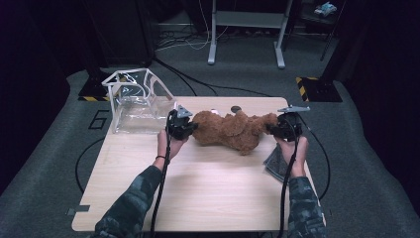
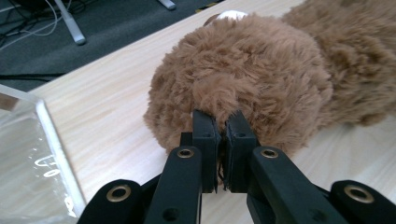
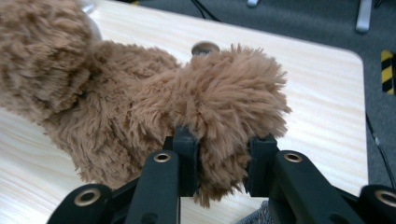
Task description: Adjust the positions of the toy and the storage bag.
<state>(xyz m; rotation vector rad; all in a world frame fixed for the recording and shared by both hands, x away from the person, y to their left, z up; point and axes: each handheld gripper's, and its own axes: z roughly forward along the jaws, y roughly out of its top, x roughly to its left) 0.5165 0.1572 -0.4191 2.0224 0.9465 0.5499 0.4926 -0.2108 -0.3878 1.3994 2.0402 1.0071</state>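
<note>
A brown plush teddy bear lies across the far middle of the wooden table. My left gripper is at the bear's left end. In the left gripper view its jaws are pinched on a tuft of fur on the round head. My right gripper is at the bear's right end. In the right gripper view the jaws clamp a furry limb, with fur bulging between them.
A clear plastic box with a white frame stands at the table's far left corner, its wall close to my left gripper. A grey patterned cloth lies under the right hand. A small dark round thing sits behind the bear.
</note>
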